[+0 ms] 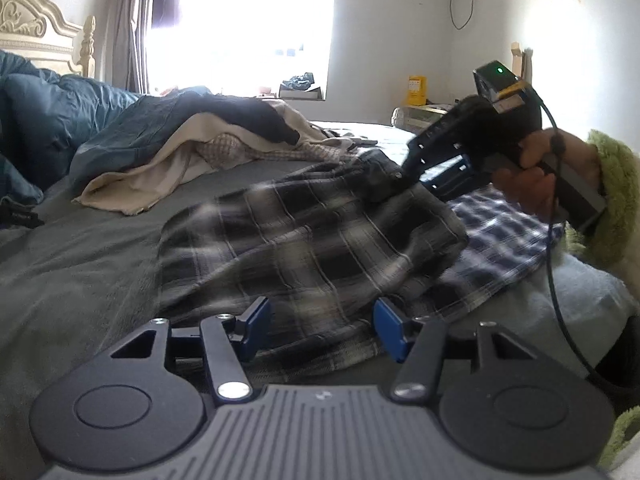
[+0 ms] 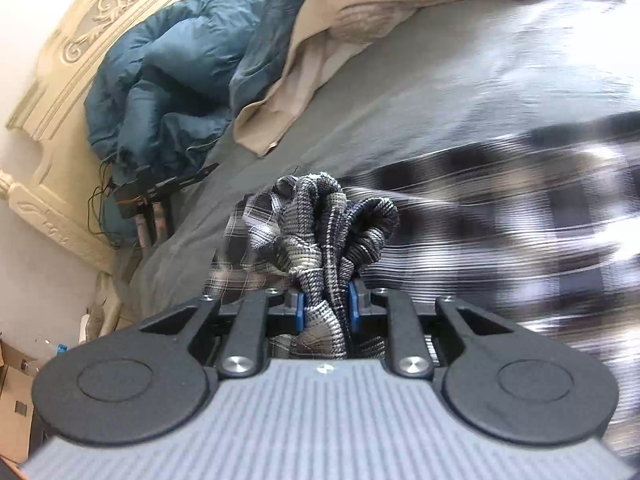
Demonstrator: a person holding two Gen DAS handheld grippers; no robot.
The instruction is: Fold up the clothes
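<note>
Fabric bunches between my right gripper (image 2: 326, 308) pads — a clamp on the plaid shirt (image 1: 312, 232), lifted off the gray bed (image 1: 80, 248) to fold over, I judge. Left gripper (image 1: 320, 330) gapes empty — ready above the hem.

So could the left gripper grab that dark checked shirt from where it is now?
Probably yes. The left gripper is open, with the near edge of the dark plaid shirt lying just ahead of its blue fingers and nothing between. The right gripper already pinches the far end.
</note>
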